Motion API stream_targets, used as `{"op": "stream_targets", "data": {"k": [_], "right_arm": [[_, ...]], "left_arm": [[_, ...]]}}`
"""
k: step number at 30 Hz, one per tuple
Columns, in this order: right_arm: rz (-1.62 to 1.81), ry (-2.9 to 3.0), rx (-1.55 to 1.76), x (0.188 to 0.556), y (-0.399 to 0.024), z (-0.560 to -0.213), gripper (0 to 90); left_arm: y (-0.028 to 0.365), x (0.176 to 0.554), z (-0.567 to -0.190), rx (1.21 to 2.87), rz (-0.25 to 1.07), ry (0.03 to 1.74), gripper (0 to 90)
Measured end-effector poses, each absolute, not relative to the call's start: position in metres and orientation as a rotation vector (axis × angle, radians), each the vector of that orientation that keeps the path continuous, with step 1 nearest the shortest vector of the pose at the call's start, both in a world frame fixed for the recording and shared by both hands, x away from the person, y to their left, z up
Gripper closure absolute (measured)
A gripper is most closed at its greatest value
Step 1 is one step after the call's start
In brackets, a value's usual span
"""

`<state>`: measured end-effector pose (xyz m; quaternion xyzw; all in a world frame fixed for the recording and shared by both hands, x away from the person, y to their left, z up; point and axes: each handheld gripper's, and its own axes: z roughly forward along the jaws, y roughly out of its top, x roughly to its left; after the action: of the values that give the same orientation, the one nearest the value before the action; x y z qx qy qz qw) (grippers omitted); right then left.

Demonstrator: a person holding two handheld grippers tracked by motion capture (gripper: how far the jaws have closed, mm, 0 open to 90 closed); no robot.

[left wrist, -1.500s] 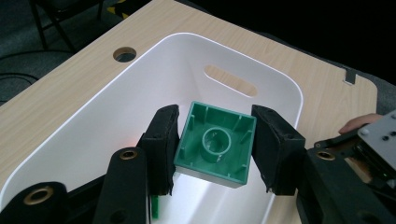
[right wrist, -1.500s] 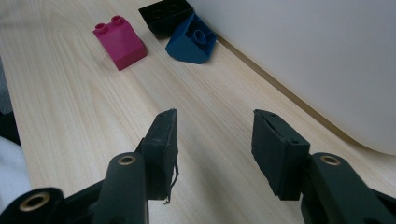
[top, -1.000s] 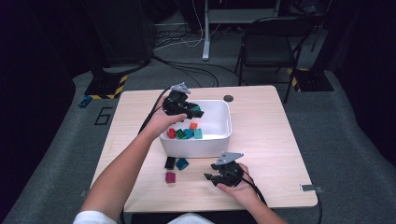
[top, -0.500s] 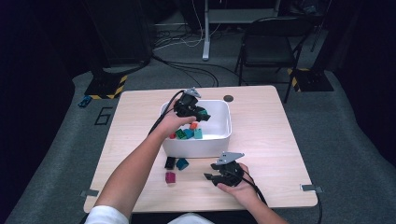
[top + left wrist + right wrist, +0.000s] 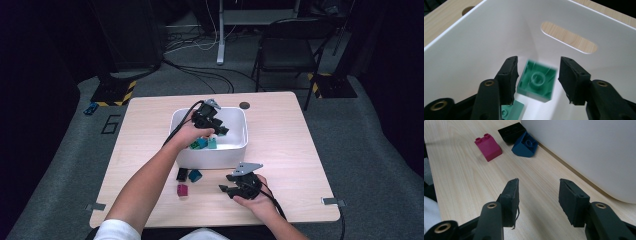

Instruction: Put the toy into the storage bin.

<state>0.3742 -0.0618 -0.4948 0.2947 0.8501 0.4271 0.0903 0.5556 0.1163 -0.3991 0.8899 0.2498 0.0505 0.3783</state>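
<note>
My left gripper hangs inside the white bin, tilted down. In the left gripper view its jaws have just been opening, and a green brick, blurred, sits loose between them with a gap at the right pad. A second green brick lies below on the bin's floor. My right gripper rests near the table's front, open, with nothing between its jaws. Ahead of it lie a magenta brick, a black brick and a blue brick beside the bin's wall.
Teal and green bricks lie in the bin under the left hand. The bin's far wall has a handle slot. A round hole marks the table's far edge. A chair stands beyond the table.
The left hand has moved right and down into the bin, and its jaws have spread from the green brick. The right hand has kept still.
</note>
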Motion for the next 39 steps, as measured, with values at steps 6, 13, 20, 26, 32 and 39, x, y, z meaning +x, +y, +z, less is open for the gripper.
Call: {"op": "stream_targets", "data": {"k": [6,13,20,26,32,39], "right_arm": [[1.283,2.532,0.884,0.375,-0.062,-0.495,50.6],[1.286,2.528,0.905,0.377,-0.063,-0.496,50.6],[1.273,2.533,0.91,0.377,-0.062,-0.497,50.6],[1.278,2.525,0.911,0.378,-0.064,-0.497,50.5],[1.277,2.528,0.923,0.378,-0.063,-0.498,50.5],[1.271,2.535,0.925,0.378,-0.062,-0.499,50.5]], "left_arm": [[0.12,0.55,-0.39,2.276,0.146,0.611,43.1],[0.142,0.533,-0.359,2.218,0.226,0.603,43.0],[0.162,0.507,-0.336,2.195,0.246,0.547,43.1],[0.183,0.488,-0.328,2.19,0.257,0.536,43.0],[0.203,0.472,-0.326,2.166,0.254,0.555,40.9],[0.218,0.456,-0.329,2.155,0.222,0.534,32.6]]}}
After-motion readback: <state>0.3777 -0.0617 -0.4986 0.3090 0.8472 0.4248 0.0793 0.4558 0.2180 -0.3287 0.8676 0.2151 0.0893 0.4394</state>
